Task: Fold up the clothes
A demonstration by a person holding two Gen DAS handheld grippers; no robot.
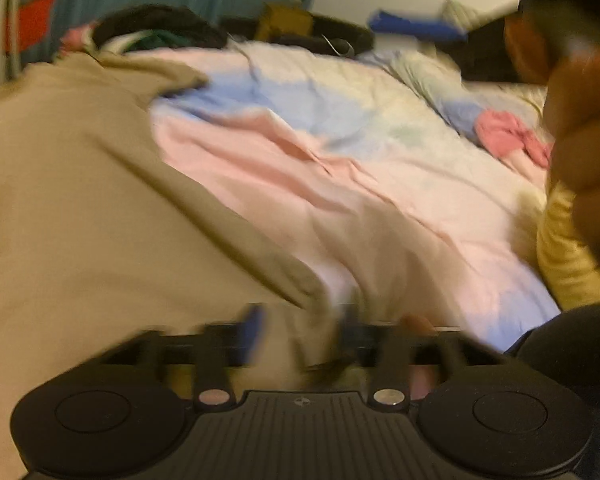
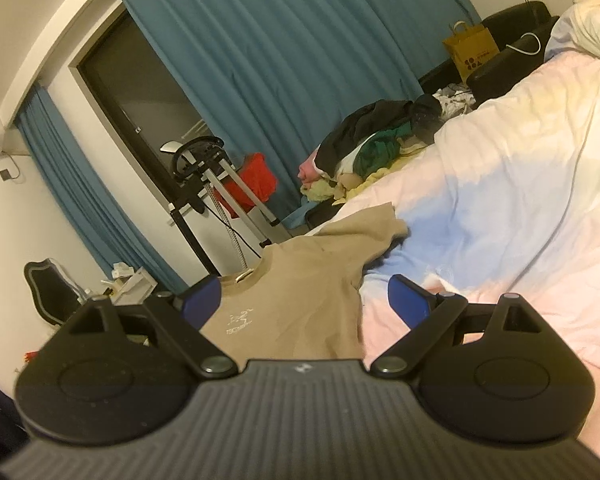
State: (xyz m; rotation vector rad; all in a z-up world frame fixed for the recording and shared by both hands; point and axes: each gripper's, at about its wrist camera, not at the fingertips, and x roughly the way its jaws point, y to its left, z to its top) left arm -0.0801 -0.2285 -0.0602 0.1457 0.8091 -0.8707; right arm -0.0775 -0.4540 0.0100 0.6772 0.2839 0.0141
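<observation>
A tan T-shirt (image 1: 80, 200) lies spread on the bed at the left of the blurred left wrist view. Its slanting edge runs down to my left gripper (image 1: 300, 336), whose fingers stand apart with the hem loose between them. In the right wrist view the same T-shirt (image 2: 308, 264) shows its collar and a small white chest logo (image 2: 240, 320). My right gripper (image 2: 306, 300) hovers over the shirt's chest, open wide, with nothing between its blue pads (image 2: 202, 300). A person's hand (image 1: 588, 140) is blurred at the right edge of the left wrist view.
A pastel pink, blue and cream duvet (image 2: 500, 180) covers the bed. A pile of dark and green clothes (image 2: 372, 148) sits at its far edge, and a pink garment (image 1: 508, 136) lies on the duvet. Beyond are teal curtains (image 2: 260, 60), an exercise machine (image 2: 212, 184) and a yellow paper bag (image 2: 472, 48).
</observation>
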